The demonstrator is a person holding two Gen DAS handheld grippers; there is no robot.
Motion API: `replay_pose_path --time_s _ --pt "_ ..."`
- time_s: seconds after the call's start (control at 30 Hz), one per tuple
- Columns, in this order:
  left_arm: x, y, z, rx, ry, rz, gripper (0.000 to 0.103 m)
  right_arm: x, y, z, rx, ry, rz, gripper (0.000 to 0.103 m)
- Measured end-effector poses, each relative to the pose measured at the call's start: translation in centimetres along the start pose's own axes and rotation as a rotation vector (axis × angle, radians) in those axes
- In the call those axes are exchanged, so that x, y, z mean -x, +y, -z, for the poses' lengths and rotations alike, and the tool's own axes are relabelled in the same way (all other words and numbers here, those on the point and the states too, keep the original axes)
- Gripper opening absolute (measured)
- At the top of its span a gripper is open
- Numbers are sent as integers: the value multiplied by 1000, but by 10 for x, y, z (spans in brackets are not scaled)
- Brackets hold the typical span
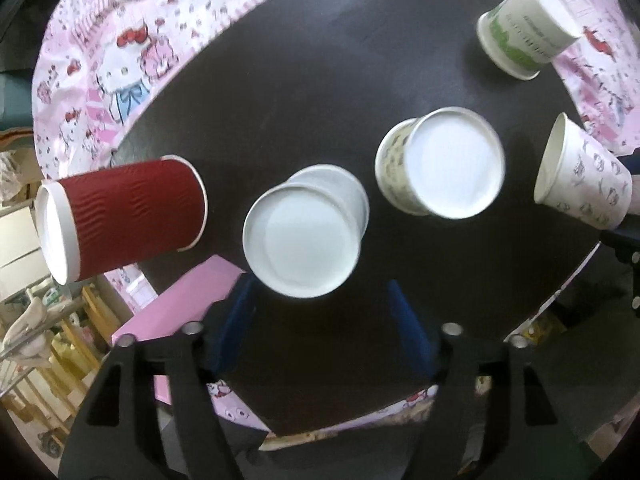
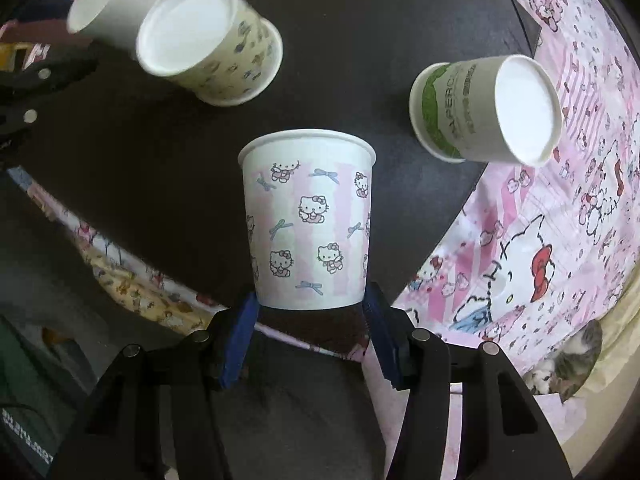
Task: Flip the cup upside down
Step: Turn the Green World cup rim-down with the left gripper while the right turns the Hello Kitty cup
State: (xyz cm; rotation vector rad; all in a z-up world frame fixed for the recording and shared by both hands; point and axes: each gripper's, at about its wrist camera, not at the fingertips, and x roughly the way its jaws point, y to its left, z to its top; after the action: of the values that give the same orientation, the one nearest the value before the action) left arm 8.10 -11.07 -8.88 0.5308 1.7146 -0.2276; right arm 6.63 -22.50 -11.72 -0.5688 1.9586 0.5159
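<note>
The right gripper [image 2: 310,312] is gripping the base end of the white paper cup printed with pink cartoon kittens and blue bows [image 2: 310,220], its blue-padded fingers [image 2: 240,340] pressing either side, so the jaws are standing about a cup-base apart. The cup is pointing away from the camera with its rolled rim at the far end, above the round dark mat [image 2: 340,20]. Beyond that cup, on the mat, a white paper cup with a green band and grey lettering [image 2: 480,108] is sitting bottom-up, and so is a cream paper cup with small printed figures [image 2: 208,40].

The left gripper [image 1: 320,312] is hovering over the mat [image 1: 300,80] with its jaws spread wide and nothing between them. Just beyond its fingers a plain white paper cup [image 1: 304,236] is sitting upside down, and a ribbed dark red paper cup [image 1: 128,216] is standing at the mat's edge near the pink cartoon-print tablecloth [image 1: 120,60]
</note>
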Motion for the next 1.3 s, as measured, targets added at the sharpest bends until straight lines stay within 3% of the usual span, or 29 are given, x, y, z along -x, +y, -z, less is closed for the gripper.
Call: replay_pose_path --time_s 0.23,0.5,0.67,0.83,0.9,0.97,1.1,1.2,1.3 --pt "23 8 30 104 -132 62 72 -6 4 6 30 134 102 56" --pt "81 39 95 275 -446 185 72 -11 10 -18 38 237 151 57" --pt "80 57 120 327 -514 205 72 -13 17 -34 50 261 187 57" --pt "70 71 133 338 -570 238 72 2 22 -39 29 152 138 57" --pt "66 75 138 355 -605 230 72 10 21 -35 -12 61 85 62" --pt "64 76 145 378 -647 223 72 22 19 -23 -66 -82 5 75" --pt "53 78 164 465 -716 199 72 34 14 17 -186 -323 -82 83" --pt "43 75 174 495 -767 196 72 24 18 46 -270 -445 -8 86" --pt "33 65 178 496 -797 155 87 3 23 58 -324 -499 57 86"
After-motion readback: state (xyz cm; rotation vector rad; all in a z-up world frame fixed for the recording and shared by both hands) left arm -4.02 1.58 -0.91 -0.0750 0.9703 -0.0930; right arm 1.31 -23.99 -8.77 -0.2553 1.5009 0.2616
